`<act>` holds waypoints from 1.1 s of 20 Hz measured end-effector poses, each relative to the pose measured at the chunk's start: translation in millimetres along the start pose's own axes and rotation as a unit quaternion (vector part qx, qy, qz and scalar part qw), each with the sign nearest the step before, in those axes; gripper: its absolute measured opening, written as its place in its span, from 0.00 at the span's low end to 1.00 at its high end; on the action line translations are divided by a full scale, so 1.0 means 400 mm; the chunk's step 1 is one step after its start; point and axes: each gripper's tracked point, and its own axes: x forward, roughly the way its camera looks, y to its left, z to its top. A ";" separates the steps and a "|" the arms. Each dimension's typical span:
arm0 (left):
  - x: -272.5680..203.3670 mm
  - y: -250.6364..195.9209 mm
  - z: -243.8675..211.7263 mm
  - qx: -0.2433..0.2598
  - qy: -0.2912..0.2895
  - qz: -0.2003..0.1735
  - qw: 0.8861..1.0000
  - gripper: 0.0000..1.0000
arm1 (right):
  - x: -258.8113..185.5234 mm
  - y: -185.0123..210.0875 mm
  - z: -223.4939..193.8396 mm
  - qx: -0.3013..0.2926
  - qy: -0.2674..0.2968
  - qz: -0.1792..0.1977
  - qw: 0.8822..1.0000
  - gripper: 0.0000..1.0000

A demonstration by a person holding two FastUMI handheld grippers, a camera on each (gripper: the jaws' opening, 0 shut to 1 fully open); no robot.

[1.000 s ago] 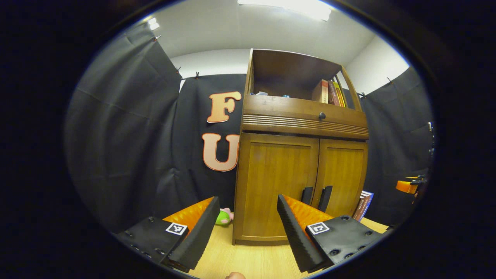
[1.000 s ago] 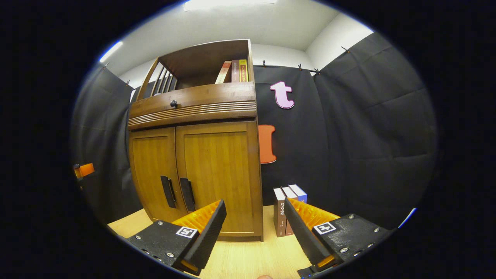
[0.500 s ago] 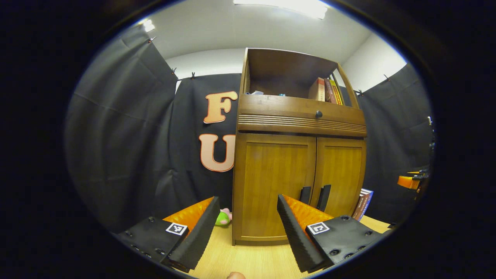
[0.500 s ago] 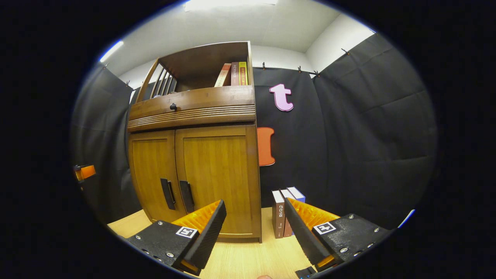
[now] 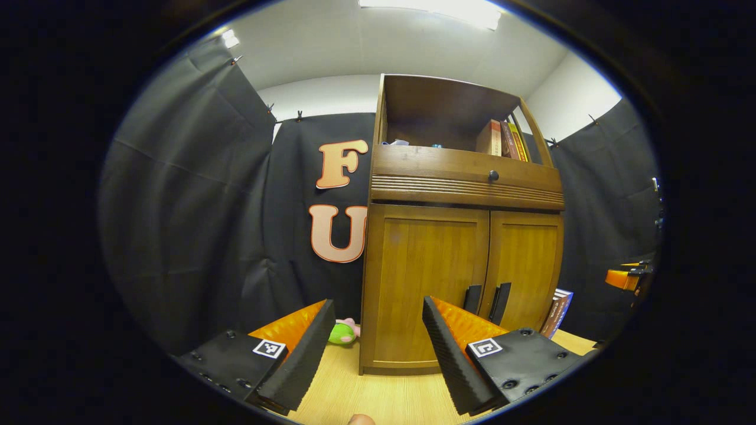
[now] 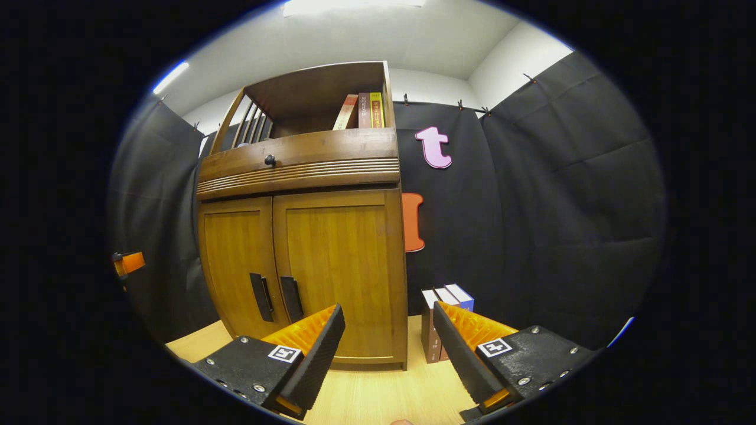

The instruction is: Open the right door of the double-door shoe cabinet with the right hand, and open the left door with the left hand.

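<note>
In the left gripper view, your left gripper (image 5: 373,348) has its fingers spread wide, holding nothing, well short of the shoe cabinet (image 5: 460,236); both doors are closed, the left door (image 5: 422,283) straight ahead. In the right gripper view, your right gripper (image 6: 387,354) is likewise wide and empty, the right door (image 6: 339,271) closed, books (image 6: 440,321) standing beside the cabinet.

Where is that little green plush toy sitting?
In the left gripper view, the green plush toy lies on the floor by the shoe cabinet, against the black cloth.
</note>
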 end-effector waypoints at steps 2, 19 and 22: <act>-0.002 0.014 -0.001 0.005 0.000 0.005 1.000 0.98 | 0.021 0.031 -0.012 -0.001 0.002 0.008 1.000 0.93; -0.035 0.068 0.002 0.015 -0.007 0.015 1.000 0.96 | 0.281 0.358 -0.154 0.017 0.034 0.079 0.996 0.93; -0.037 0.085 0.002 0.018 -0.007 0.020 1.000 0.96 | 0.330 0.399 -0.176 0.009 0.041 0.083 0.996 0.93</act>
